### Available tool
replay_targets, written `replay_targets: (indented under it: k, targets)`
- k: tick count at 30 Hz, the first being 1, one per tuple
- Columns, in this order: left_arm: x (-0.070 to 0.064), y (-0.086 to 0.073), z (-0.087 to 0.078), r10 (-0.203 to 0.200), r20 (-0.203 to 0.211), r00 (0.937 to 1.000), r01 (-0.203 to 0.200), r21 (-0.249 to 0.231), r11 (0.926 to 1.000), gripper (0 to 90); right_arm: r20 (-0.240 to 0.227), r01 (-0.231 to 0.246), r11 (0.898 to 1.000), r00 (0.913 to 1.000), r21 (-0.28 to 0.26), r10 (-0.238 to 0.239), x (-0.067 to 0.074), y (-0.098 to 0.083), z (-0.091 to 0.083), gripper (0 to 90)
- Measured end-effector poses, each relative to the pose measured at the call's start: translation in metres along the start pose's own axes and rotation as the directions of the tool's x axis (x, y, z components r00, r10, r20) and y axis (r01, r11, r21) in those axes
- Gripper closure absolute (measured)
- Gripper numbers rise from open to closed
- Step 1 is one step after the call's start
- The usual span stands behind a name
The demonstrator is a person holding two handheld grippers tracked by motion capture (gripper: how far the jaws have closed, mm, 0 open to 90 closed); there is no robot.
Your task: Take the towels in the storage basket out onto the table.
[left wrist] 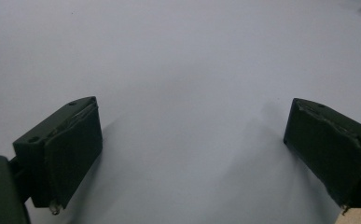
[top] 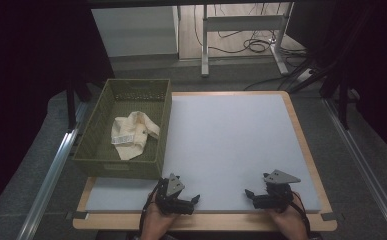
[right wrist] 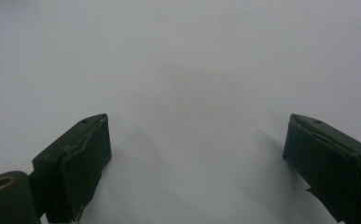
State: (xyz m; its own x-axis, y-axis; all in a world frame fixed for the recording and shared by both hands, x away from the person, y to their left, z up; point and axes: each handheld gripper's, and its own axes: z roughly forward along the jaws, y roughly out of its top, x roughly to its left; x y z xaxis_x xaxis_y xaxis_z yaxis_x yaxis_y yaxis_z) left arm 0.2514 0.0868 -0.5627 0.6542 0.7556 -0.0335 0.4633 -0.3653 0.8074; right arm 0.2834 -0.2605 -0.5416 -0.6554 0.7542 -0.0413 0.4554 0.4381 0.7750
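Note:
A cream cloth (top: 132,133) with a white label lies crumpled inside an olive-green basket (top: 163,117) at the table's left. My left gripper (top: 193,202) rests low on the pale mat (top: 231,135) near the front edge, held in a hand, open with nothing between its jaws. Its own view confirms this: left gripper (left wrist: 192,154), jaws wide apart over bare mat. My right gripper (top: 248,195) sits at the front right, also in a hand. In its own view the right gripper (right wrist: 197,163) stands open over plain mat, holding nothing.
The mat lies on a wooden table (top: 308,150) with its border showing at the right and front. Metal rails (top: 51,180) run along both sides. A desk frame with cables (top: 251,45) stands on the floor beyond the far edge.

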Motion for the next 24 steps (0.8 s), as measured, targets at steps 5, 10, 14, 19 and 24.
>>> replay_targets:
  k: [5, 10, 14, 19, 24]
  targets:
    - [-0.0003, -0.0001, -0.0002, 0.001, -0.002, 1.0, -0.001, 0.0, 1.0, 4.6, 0.0, 0.002, 1.0, 1.0, -0.004, -0.002, -0.0001, -0.0005, 0.0, 7.6]
    - [-0.0012, -0.0003, -0.0002, -0.007, -0.006, 1.0, 0.007, -0.001, 1.0, 5.0, 0.0, 0.003, 1.0, 1.0, -0.007, -0.003, -0.0001, -0.0009, 0.0, 7.6]
    - [-0.003, -0.0006, -0.0007, -0.018, -0.018, 0.9997, 0.018, 0.0, 0.9998, 5.2, 0.0, 0.003, 1.0, 1.0, -0.008, -0.003, -0.0002, -0.0009, 0.0, 7.7]
    - [-0.0034, -0.0005, -0.0005, -0.026, -0.02, 0.9995, 0.026, -0.003, 0.9997, 4.8, -0.001, 0.003, 1.0, 1.0, -0.007, -0.003, -0.0003, -0.0008, 0.0, 7.7]
    - [-0.0036, -0.0004, -0.0004, -0.027, -0.02, 0.9994, 0.027, -0.004, 0.9996, 4.6, -0.003, 0.004, 1.0, 1.0, -0.007, -0.004, -0.0005, -0.0008, -0.0001, 7.7]
